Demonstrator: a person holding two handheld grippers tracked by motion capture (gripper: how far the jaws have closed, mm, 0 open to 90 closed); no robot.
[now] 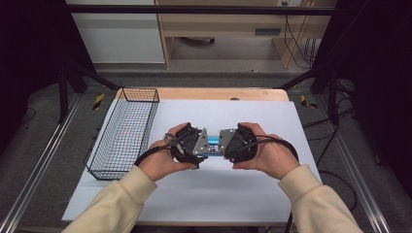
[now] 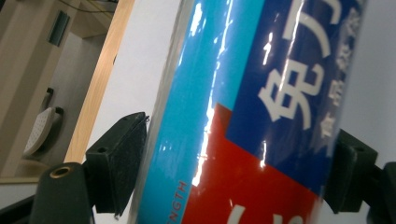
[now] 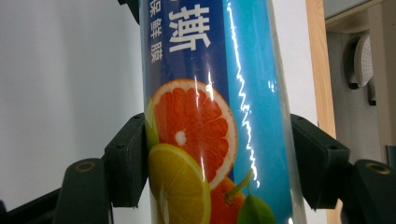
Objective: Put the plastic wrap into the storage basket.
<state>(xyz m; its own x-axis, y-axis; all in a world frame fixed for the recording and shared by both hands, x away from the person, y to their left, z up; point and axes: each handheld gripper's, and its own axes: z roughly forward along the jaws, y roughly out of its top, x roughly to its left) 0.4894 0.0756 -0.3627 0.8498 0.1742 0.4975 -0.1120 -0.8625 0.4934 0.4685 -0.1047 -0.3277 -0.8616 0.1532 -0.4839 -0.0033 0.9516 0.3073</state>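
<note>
White sheeting covers the tabletop (image 1: 194, 194), with a strip of bare wood at its far edge and dark floor all round. Nearest the person, two cream sleeves lead to the hands, which meet over the middle of the sheet. Between them, lifted off the surface as far as I can judge, is a roll of cling film (image 1: 213, 142) in a glossy blue, teal and red wrapper printed with citrus slices; its long axis runs from one hand to the other across the table.

Each hand takes one end. In the right gripper view the right claw (image 3: 215, 158) is clenched on the roll, both pads flat against the wrapper. In the left gripper view the left claw (image 2: 233, 163) has the other end between its pads, which appear to touch on both sides, so it looks to be grasping too. Both hands are equally near.

Left of the hands, and reaching toward the far edge, stands a black wire basket (image 1: 124, 133), long and narrow; nothing is seen in it. Carrying the roll there would mean moving it left.
</note>
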